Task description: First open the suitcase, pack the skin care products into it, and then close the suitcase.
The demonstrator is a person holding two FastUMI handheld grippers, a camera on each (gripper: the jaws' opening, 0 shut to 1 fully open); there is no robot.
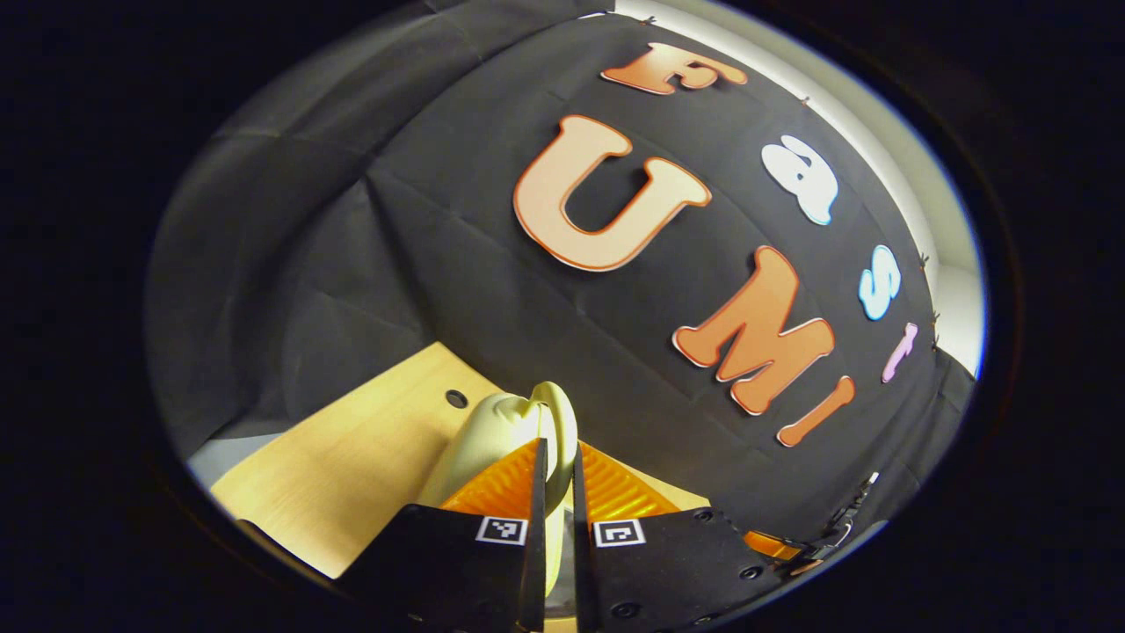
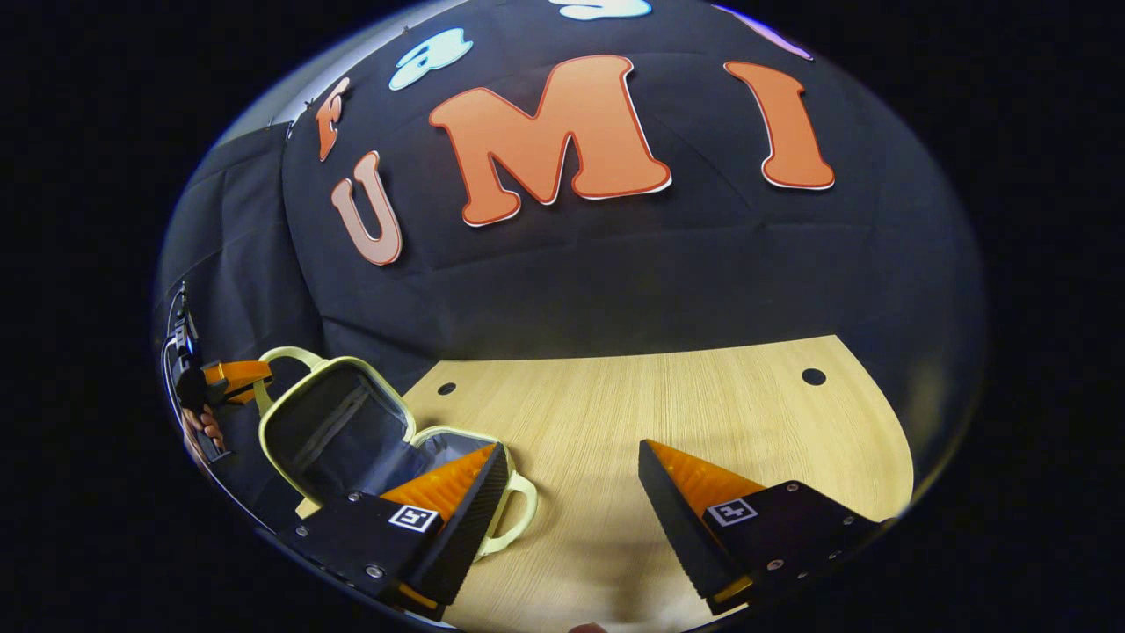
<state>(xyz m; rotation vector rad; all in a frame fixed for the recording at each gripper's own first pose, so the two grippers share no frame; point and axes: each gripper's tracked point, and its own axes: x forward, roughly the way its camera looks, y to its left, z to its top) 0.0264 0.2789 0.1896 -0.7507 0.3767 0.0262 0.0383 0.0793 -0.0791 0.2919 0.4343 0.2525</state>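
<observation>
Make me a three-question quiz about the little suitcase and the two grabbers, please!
1. Where does the suitcase sit?
A. on the wooden table
B. on the floor
C. on a chair

2. What colour is its shell?
A. red
B. pale yellow
C. blue

3. What is the left gripper doing?
A. hanging wide open
B. pinching the suitcase handle
C. holding a bottle

Answers: 1 A, the case lies on the table. 2 B, its rim and handles are pale yellow. 3 B, both fingers squeeze the handle, with the lid up; the right gripper stands open.

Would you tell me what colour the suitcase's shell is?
Pale yellow-green; the open suitcase shows best in the right gripper view.
</observation>
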